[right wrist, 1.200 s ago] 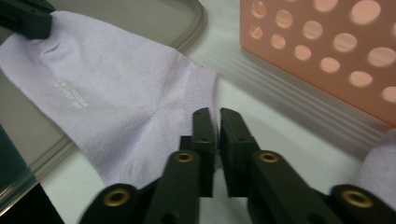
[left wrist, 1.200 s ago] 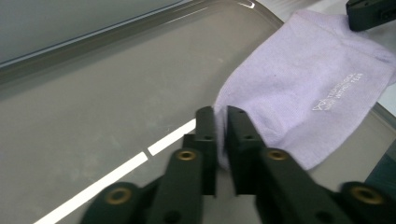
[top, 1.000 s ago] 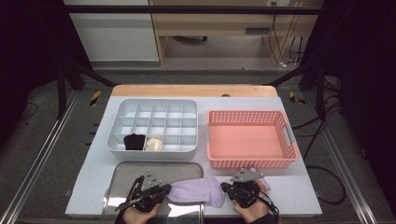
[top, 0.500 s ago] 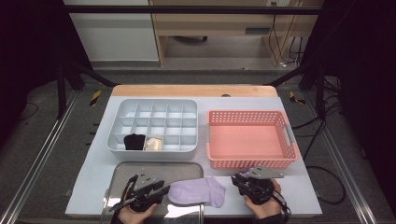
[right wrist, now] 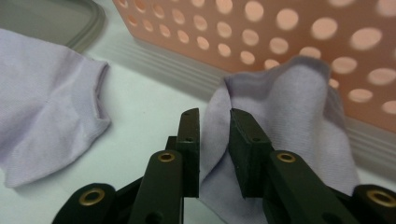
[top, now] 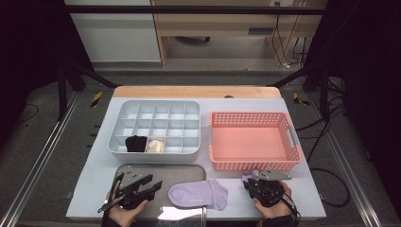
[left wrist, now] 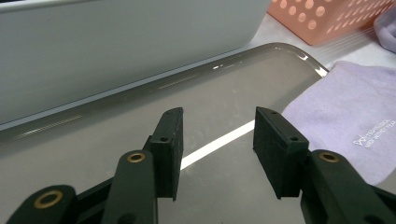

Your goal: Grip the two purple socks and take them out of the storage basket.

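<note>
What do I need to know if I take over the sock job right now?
Left tool: open, jaws just been opening, nothing between them, over the metal tray.
Right tool: jaws just opened a little; a fold of the bunched lilac sock sits between them, apparently not squeezed, against the pink basket.
Flat lilac sock: lies partly on the tray, between the tools.
Done: a black bundle and a cream bundle sit in the divided box's front row.
Left: probably pair the lilac socks and put them in a free compartment.
</note>
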### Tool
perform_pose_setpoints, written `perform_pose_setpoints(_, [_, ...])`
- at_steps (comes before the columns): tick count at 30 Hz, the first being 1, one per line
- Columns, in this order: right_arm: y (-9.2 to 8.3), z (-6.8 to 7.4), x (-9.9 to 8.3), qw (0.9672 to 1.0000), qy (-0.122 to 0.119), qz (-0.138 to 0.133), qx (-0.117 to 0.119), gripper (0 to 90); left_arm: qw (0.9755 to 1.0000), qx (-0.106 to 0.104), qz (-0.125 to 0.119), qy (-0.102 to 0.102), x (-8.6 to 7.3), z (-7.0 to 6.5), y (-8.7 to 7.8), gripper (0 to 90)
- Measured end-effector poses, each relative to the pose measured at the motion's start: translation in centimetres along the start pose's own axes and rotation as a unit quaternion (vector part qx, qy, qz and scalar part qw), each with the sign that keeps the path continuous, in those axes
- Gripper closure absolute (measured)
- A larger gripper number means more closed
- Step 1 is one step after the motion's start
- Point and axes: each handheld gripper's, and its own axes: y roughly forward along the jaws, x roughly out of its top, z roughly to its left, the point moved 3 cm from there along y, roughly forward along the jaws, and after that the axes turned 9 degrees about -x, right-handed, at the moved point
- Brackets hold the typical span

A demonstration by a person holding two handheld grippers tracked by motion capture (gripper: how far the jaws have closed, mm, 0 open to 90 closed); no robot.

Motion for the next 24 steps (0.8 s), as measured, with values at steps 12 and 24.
perform_pose_setpoints(12, [-1.7, 3.5, 2.1, 0.9948, -0.018, -0.050, 0.087, 88.3, 0.9998, 0.001, -0.008, -0.017, 0.1, 0.4, -0.2, 46.9])
perform_pose_setpoints(24, [1.1, 9.2, 2.5, 0.9852, -0.067, -0.022, 0.156, 85.7, 0.9998, 0.005, -0.007, -0.019, 0.3, 0.4, -0.2, 46.4])
